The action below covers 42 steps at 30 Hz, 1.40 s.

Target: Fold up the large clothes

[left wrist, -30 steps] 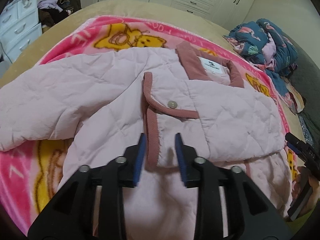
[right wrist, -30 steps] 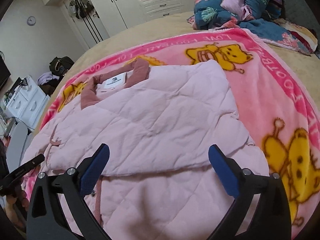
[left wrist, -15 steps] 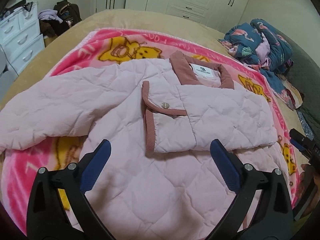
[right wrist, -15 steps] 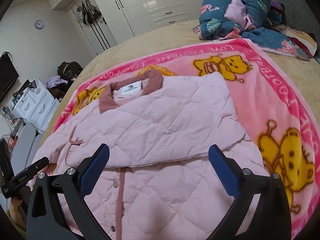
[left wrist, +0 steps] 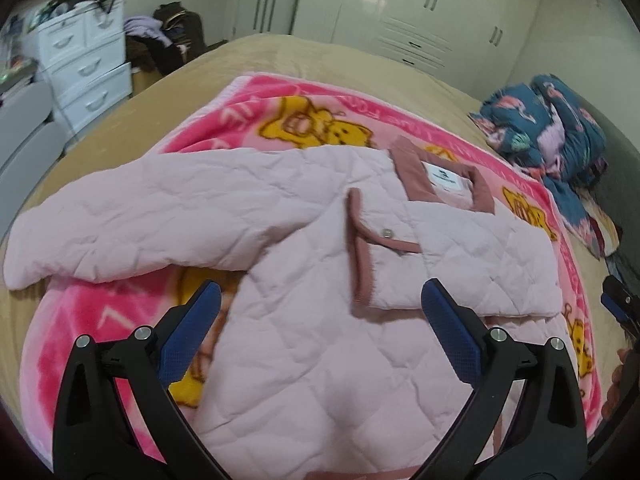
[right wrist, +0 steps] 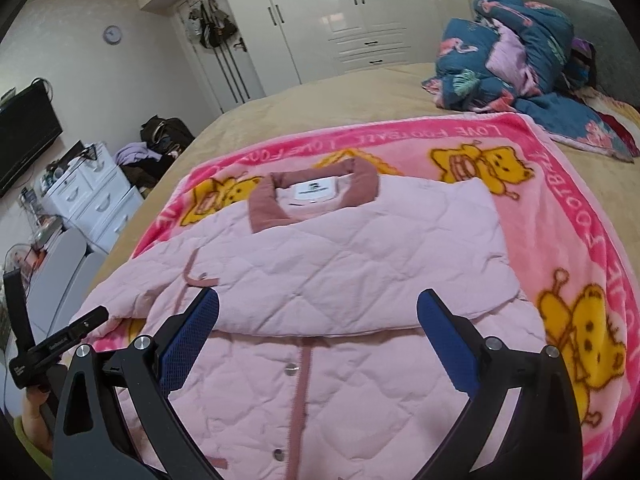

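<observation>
A pale pink quilted jacket [left wrist: 312, 320] with a dusty-rose collar [left wrist: 416, 178] lies front-up on a pink cartoon-bear blanket [left wrist: 304, 120]. Its right sleeve is folded across the chest [right wrist: 360, 276]. The other sleeve [left wrist: 132, 216] stretches out flat to the left. My left gripper [left wrist: 320, 336] hovers open above the jacket's lower body, nothing between its blue pads. My right gripper [right wrist: 318, 340] also hangs open over the button placket [right wrist: 300, 392], holding nothing. The jacket's hem is hidden below both views.
A heap of dark blue flamingo-print bedding [right wrist: 520, 44] sits at the bed's far right. White drawers [left wrist: 84, 64] and a pile of clothes and bags [left wrist: 168, 36] stand left of the bed. White wardrobes [right wrist: 360, 12] line the far wall. Tan bedsheet [left wrist: 280, 56] surrounds the blanket.
My left gripper let go of the folded sleeve's cuff, opened wide and pulled back and up. The right gripper stayed open and also rose back. The folded sleeve stays in place.
</observation>
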{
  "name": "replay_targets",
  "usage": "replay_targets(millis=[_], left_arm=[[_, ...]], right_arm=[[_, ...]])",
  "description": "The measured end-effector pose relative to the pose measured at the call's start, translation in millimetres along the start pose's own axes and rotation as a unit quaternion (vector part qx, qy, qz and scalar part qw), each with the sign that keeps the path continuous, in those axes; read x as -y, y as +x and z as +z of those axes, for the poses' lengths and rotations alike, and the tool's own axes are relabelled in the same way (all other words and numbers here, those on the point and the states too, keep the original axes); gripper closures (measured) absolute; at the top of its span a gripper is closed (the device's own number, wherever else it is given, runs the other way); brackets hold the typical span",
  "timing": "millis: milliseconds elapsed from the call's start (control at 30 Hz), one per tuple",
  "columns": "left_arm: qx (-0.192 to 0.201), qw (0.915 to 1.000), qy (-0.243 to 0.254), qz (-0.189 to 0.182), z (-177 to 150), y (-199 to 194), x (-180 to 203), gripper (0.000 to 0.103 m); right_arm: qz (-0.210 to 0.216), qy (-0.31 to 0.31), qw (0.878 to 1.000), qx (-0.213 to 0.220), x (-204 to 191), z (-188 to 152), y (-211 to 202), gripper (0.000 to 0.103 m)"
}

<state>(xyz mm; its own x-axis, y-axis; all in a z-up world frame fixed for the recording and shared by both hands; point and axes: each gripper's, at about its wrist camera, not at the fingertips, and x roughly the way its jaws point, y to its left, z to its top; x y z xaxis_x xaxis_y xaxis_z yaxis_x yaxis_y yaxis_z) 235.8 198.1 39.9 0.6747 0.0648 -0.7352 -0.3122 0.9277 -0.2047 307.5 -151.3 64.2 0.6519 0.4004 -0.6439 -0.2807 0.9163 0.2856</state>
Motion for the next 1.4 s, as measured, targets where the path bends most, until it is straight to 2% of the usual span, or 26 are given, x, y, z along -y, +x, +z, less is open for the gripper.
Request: replay_targets(millis=[133,300,733,1067,1267,1400], left_arm=[[0.006,0.9997,-0.015,0.016,-5,-3,-21,0.009],[0.016,0.9974,-0.057,0.040,-9,-7,-55,0.009],[0.028,0.9884,-0.135,0.063,-11,-10,-123,0.009],[0.028,0.9712,-0.215,0.098,-17,-8,-187,0.009],[0.016,0.9610,-0.248,0.121,-24,-2,-217,0.009],[0.022,0.9528,-0.275,0.127,-26,-3,-235,0.009]], right_arm=[[0.008,-0.022,1.000,-0.003,-26,0,5,0.004],[0.014,-0.048,0.999,-0.009,-57,-1,12,0.004],[0.054,-0.109,0.992,-0.029,-145,-6,43,0.004],[0.095,-0.159,0.981,-0.058,-218,-20,78,0.004],[0.115,-0.180,0.974,-0.079,-252,-30,95,0.004],[0.121,-0.195,0.969,-0.090,-270,-35,104,0.004]])
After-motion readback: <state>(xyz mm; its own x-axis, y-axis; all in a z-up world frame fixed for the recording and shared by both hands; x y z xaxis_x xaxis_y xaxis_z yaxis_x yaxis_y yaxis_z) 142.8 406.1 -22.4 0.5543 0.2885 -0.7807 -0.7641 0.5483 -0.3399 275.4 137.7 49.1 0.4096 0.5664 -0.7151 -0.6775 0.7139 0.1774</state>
